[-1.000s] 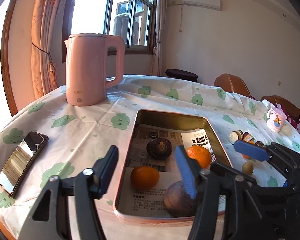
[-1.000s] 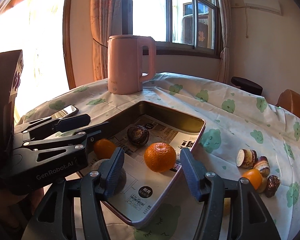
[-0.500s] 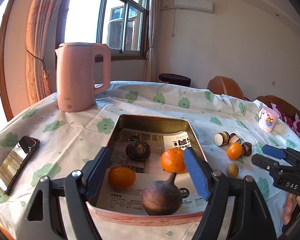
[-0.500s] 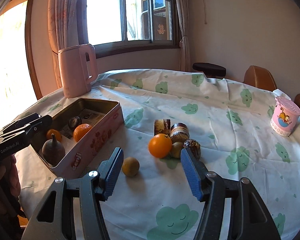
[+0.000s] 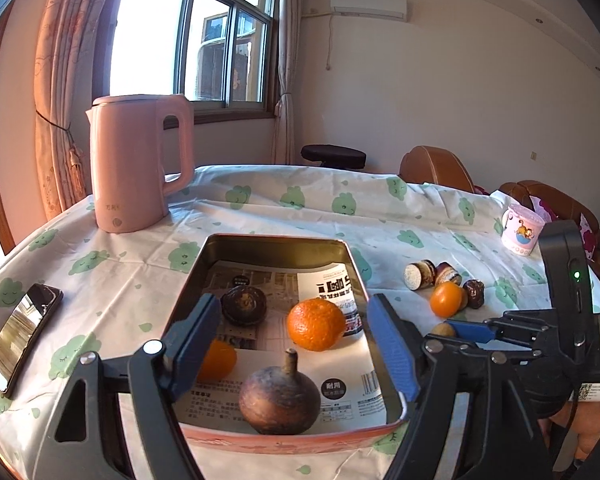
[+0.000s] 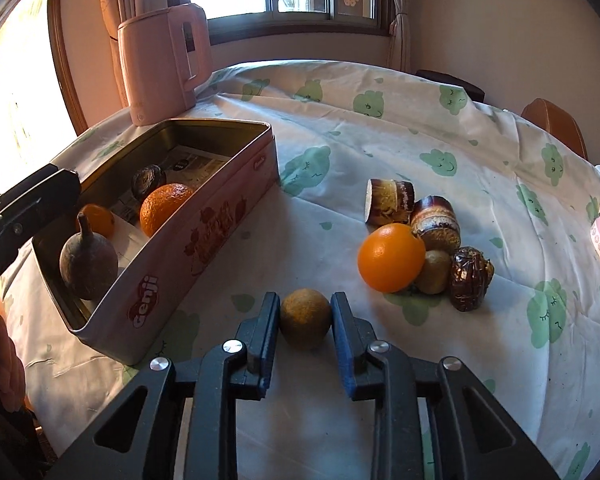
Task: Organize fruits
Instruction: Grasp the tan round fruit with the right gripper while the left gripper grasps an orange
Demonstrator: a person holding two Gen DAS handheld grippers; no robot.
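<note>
Right jaws clamping a small brown fruit on the counter

My right gripper [image 6: 305, 320] is squeezing the small brown round fruit [image 6: 305, 317] between both pads, the fruit sitting on the cloud-print cloth just beside the pink tin [image 6: 204, 236]. My left gripper [image 5: 288, 350] is hanging over the tin's near end with its jaws spread and gripping nothing. Inside the tin are lying two oranges, a dark stemmed fruit [image 5: 279, 398] and a dark round one. A loose orange [image 6: 391, 258] is lying among other pieces further right on the counter
</note>
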